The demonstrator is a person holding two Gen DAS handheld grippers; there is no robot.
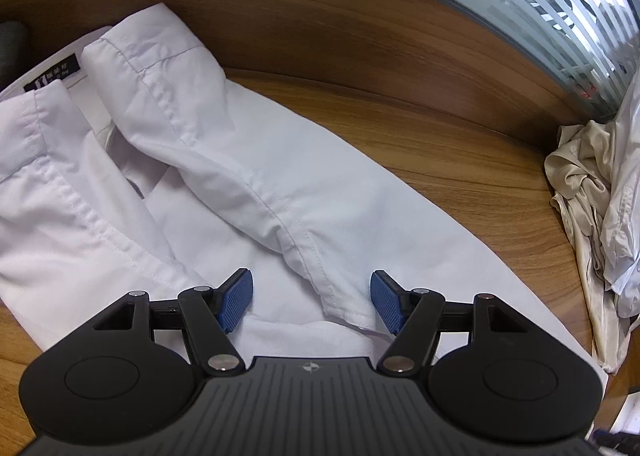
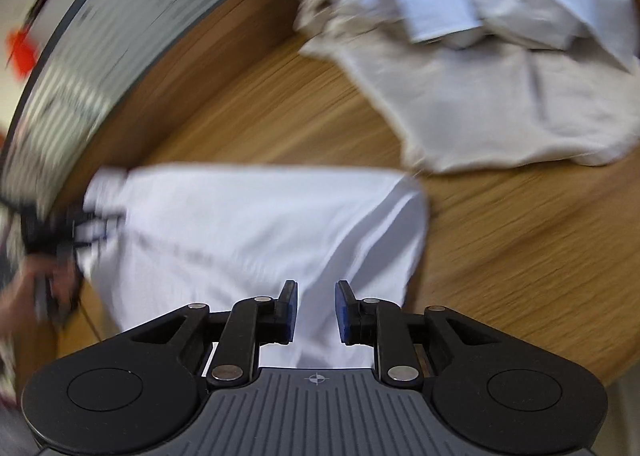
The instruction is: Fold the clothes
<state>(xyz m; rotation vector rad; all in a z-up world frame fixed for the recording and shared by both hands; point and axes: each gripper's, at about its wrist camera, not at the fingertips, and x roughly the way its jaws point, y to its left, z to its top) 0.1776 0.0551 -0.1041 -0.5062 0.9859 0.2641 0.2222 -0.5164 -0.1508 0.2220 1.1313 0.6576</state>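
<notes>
I see a wooden table (image 1: 460, 144). A white shirt (image 1: 224, 176) lies centre-left on it. Crumpled beige clothes (image 1: 580, 184) sit at the right edge.

The left wrist view looks steeply down, close over the white shirt (image 1: 224, 184) by the table's (image 1: 460, 160) back edge. The right wrist view (motion-blurred) tilts down likewise. Both share shirt, table, cloth pile (image 2: 480, 56) and striped glass (image 1: 560, 8).

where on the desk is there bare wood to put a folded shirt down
Bare wood runs between the white shirt and the crumpled beige clothes pile, up to the desk's raised back edge. In the right wrist view the same wooden gap shows. The pile side is crowded.
</notes>
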